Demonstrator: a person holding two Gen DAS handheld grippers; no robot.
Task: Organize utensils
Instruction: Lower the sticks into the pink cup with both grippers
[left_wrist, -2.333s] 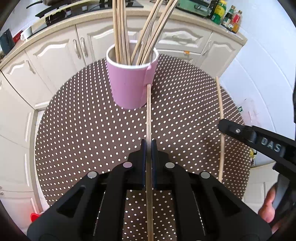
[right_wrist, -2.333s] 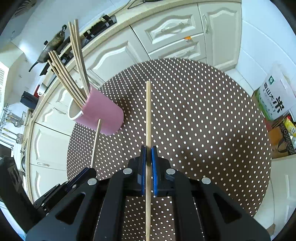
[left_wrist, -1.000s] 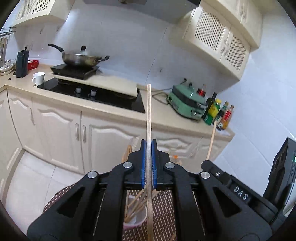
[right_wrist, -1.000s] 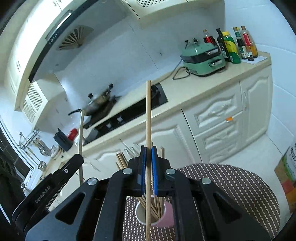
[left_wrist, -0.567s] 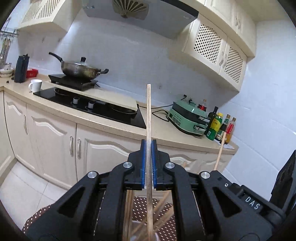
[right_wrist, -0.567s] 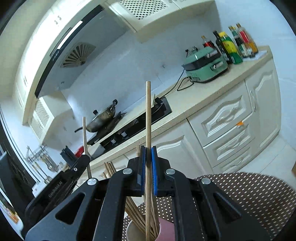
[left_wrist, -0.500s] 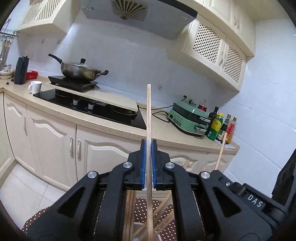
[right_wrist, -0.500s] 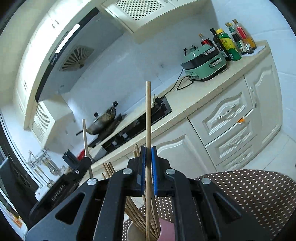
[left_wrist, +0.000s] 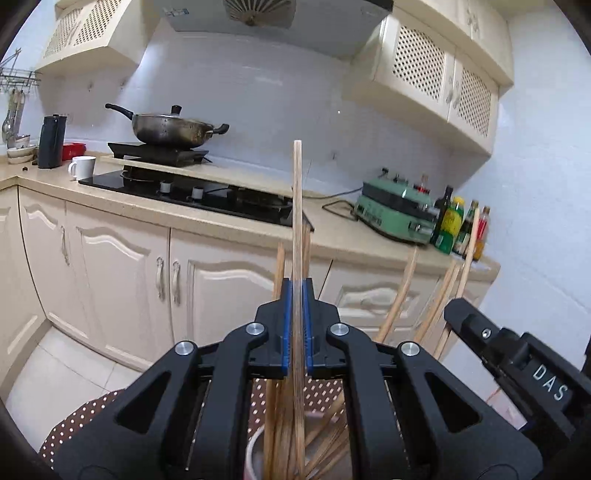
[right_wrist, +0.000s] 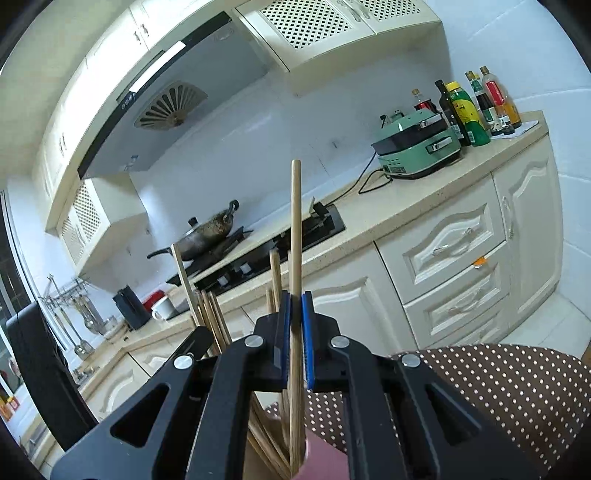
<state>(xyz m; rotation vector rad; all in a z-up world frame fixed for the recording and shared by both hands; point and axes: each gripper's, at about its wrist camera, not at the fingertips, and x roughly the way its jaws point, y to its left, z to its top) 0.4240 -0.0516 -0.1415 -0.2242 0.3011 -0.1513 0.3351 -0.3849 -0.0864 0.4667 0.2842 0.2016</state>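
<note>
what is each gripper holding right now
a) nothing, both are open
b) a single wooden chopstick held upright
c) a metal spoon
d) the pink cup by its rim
b: the left gripper is shut on one wooden chopstick that stands upright, and the right gripper is shut on another chopstick, both above the pink cup that already holds more chopsticks.

We see pale wooden chopsticks (left_wrist: 297, 221), a pink cup (right_wrist: 325, 461), a brown white-dotted tablecloth (right_wrist: 498, 387), cream cabinets (left_wrist: 122, 266), and, at two o'clock, a mint-green appliance (left_wrist: 399, 210).
</note>
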